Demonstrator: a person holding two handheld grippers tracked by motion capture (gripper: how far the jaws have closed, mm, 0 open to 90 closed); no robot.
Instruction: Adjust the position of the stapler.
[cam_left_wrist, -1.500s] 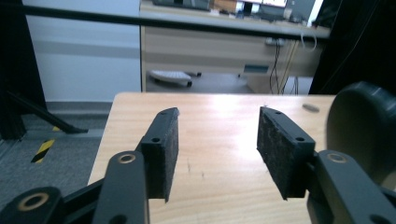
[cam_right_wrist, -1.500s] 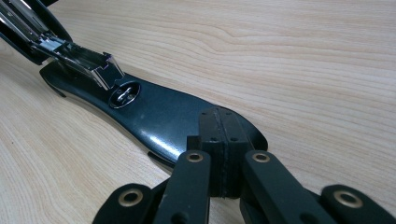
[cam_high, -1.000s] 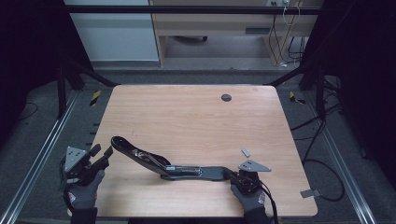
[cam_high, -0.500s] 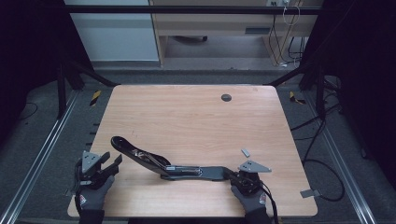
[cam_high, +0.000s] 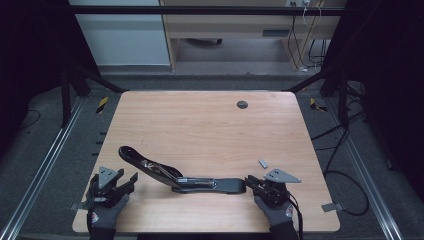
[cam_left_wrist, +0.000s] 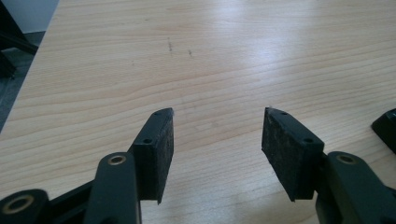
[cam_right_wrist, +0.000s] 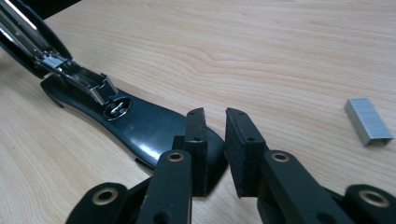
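Stapler (cam_high: 185, 177) swung open flat; staple strip (cam_right_wrist: 368, 121) beside

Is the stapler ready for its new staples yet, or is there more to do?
Done: the stapler lies swung wide open on the table. In hand: nothing. The right gripper has just been opening by the stapler's base end with a small gap between its pads; the left gripper is open over bare wood. Left: the staple strip lies loose, not yet loaded.
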